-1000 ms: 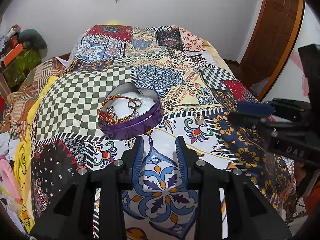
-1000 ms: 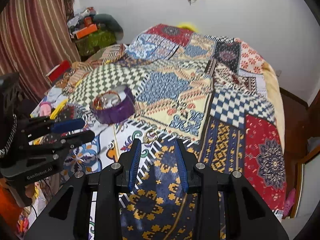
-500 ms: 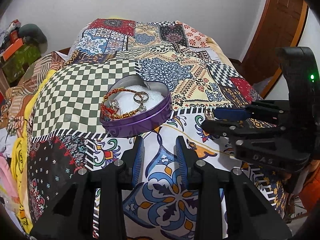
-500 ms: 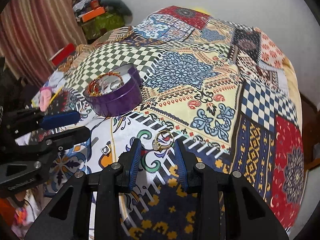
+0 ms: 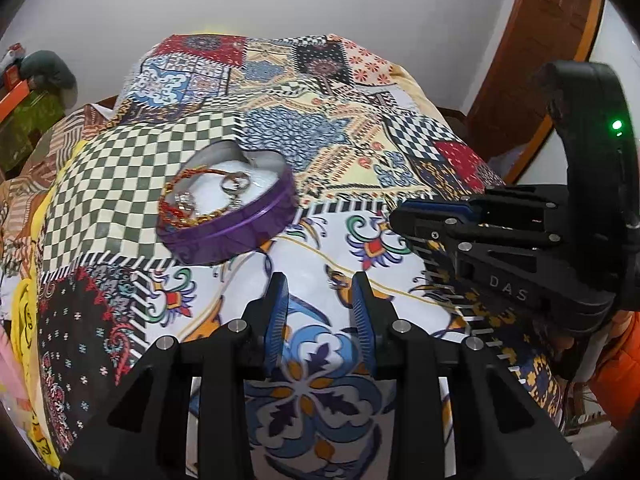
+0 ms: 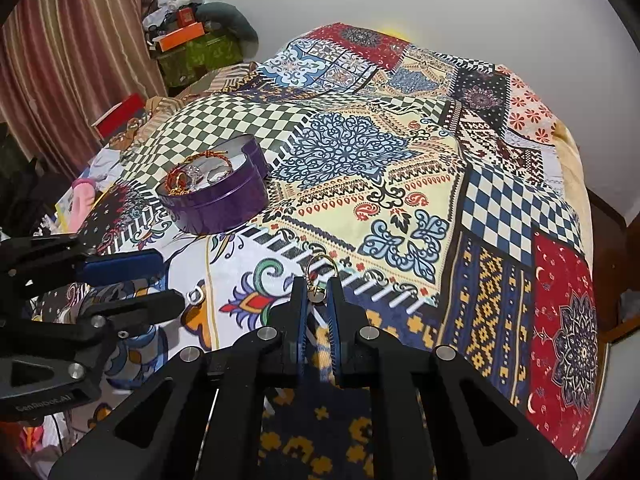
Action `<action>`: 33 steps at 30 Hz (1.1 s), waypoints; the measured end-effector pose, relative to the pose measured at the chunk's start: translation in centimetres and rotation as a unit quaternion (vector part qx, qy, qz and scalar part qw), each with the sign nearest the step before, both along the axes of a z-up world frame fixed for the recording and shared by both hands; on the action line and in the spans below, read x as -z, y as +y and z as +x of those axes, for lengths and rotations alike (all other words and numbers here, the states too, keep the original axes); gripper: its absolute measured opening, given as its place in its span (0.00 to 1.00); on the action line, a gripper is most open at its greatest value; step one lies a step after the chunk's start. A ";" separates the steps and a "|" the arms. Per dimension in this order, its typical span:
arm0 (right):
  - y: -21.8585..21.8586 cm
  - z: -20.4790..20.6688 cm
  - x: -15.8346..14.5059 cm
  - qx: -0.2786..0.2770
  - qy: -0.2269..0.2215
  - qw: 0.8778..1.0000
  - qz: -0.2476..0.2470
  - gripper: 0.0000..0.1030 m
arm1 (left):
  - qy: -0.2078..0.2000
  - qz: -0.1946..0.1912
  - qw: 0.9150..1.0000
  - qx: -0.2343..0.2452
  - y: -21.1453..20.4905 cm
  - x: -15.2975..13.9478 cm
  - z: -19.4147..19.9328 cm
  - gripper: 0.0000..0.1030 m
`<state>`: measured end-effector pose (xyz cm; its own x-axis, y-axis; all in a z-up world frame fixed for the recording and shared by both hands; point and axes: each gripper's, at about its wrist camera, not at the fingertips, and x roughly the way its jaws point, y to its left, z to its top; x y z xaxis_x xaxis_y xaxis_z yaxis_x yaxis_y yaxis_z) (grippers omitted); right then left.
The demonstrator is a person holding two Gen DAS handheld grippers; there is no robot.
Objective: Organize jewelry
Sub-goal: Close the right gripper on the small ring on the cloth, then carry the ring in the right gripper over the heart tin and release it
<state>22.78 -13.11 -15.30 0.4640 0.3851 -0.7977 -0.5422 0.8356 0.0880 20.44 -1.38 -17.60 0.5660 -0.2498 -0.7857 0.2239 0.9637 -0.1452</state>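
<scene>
From the left wrist, a purple heart-shaped tin (image 5: 230, 216) sits on the patchwork bedspread (image 5: 336, 120), holding a red-gold bracelet (image 5: 176, 200) and a ring (image 5: 235, 182); the left gripper (image 5: 320, 312) hangs wide open and empty just short of it. From the right wrist, the right gripper (image 6: 318, 308) is nearly closed on a gold earring (image 6: 318, 276), its hoop pointing away toward the headboard wall (image 6: 500, 8), right of the tin.
</scene>
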 end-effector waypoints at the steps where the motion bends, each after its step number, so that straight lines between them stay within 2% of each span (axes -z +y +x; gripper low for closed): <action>1: -0.2 -0.2 -0.1 0.001 -0.001 1.000 0.003 0.08 | 0.000 0.001 1.000 0.002 -0.2 0.1 0.0 0.31; 2: -0.3 -0.2 -0.2 0.002 -0.001 1.000 0.005 0.08 | -0.002 0.004 1.000 0.003 -0.4 0.1 0.0 0.30; 4: -0.6 -0.5 -0.5 0.004 -0.003 1.000 0.010 0.08 | -0.007 0.009 1.000 0.005 -0.9 0.3 0.1 0.22; 6: -0.8 -0.7 -0.7 0.005 -0.004 1.000 0.015 0.08 | -0.007 0.014 1.000 0.004 -1.1 0.5 0.4 0.20; 9: -1.1 -0.9 -1.0 0.005 -0.006 1.000 0.019 0.08 | -0.006 0.012 1.000 0.004 -1.4 0.7 0.7 0.07; 18: -1.1 -1.2 -2.0 0.007 -0.016 0.999 0.029 0.08 | -0.019 0.008 1.000 -0.009 -0.5 0.0 0.1 0.07; 33: 1.1 -2.2 -5.5 -0.011 -0.050 0.997 0.054 0.08 | -0.073 0.008 0.996 -0.055 3.3 -3.8 -1.0 0.07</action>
